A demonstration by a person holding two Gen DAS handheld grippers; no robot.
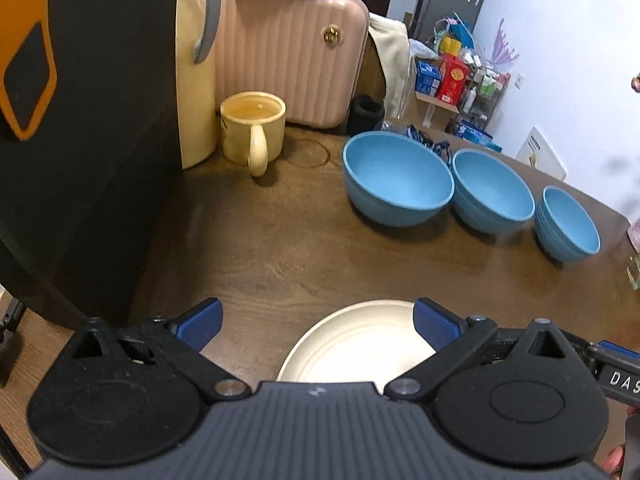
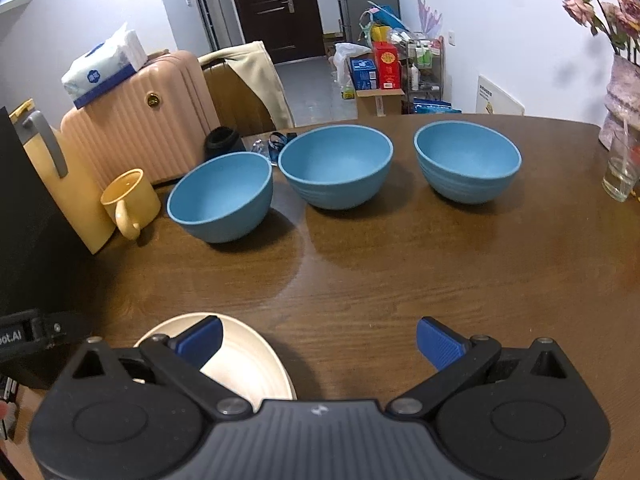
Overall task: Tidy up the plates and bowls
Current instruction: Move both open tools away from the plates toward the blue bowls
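Three blue bowls stand in a row on the brown wooden table point(image 2: 360, 280): a left bowl point(image 2: 222, 196), a middle bowl point(image 2: 336, 166) and a right bowl point(image 2: 467, 162). The left wrist view shows the same row, left bowl point(image 1: 398, 178), middle bowl point(image 1: 493, 190) and right bowl point(image 1: 568, 222). A cream plate point(image 1: 360, 344) lies at the table's near edge, under my open left gripper point(image 1: 318, 326). My right gripper point(image 2: 318, 340) is open too, its left finger above the plate point(image 2: 244, 368). Neither holds anything.
A yellow mug point(image 1: 253, 130) stands by a cream jug point(image 1: 196, 80) and a pink suitcase point(image 1: 288, 56) at the back left. A big black object point(image 1: 100, 120) fills the left side. A glass point(image 2: 622, 168) and a flower vase point(image 2: 622, 92) stand at the right edge.
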